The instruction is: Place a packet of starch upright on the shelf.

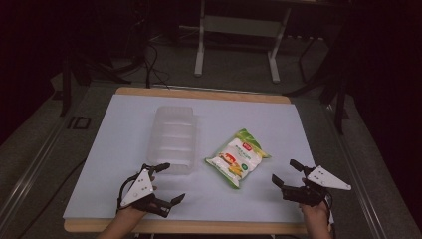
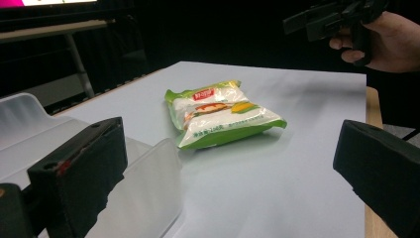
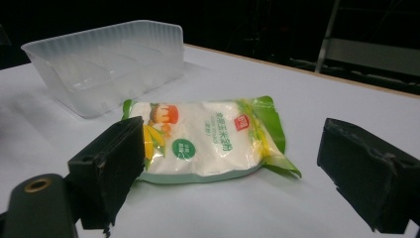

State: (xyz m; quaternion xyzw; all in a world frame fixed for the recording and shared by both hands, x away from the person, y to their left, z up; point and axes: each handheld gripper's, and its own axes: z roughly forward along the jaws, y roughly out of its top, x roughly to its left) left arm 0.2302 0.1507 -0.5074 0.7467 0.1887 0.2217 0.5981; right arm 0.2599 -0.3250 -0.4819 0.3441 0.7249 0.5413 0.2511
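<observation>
While both grippers hang just above the near edge of the table, the snack bag [image 1: 238, 158] lies flat on the white table sheet [image 1: 278, 124], right of centre, untouched; it is a sealed pouch, white with green ends, a red logo and a corn picture on its face; in the left gripper view the bag [image 2: 221, 116] sits ahead in the gap between the two black jaws; in the right gripper view it [image 3: 208, 140] lies close ahead, its left end partly behind the left jaw, not touching either jaw as far as I can tell. Just left of the bag, apart from it, stands a clear plastic tray [image 1: 172, 139], ribbed, long side running away from the person, nothing in it; same tray [image 3: 99, 64] shows beyond the bag in the right gripper view. Left gripper [image 1: 169, 183] is near the tray's near end, jaws spread wide, holding nothing; the tray wall [image 2: 143, 188] is just beside its left jaw. Right gripper [image 1: 286, 172] is to the right of the bag, jaws also spread wide, holding nothing; a hand [image 1: 316, 214] grips it from below. Wooden table edge [image 1: 199, 227] shows under the sheet; dark floor and a metal stand [image 1: 239, 35] lie beyond.
</observation>
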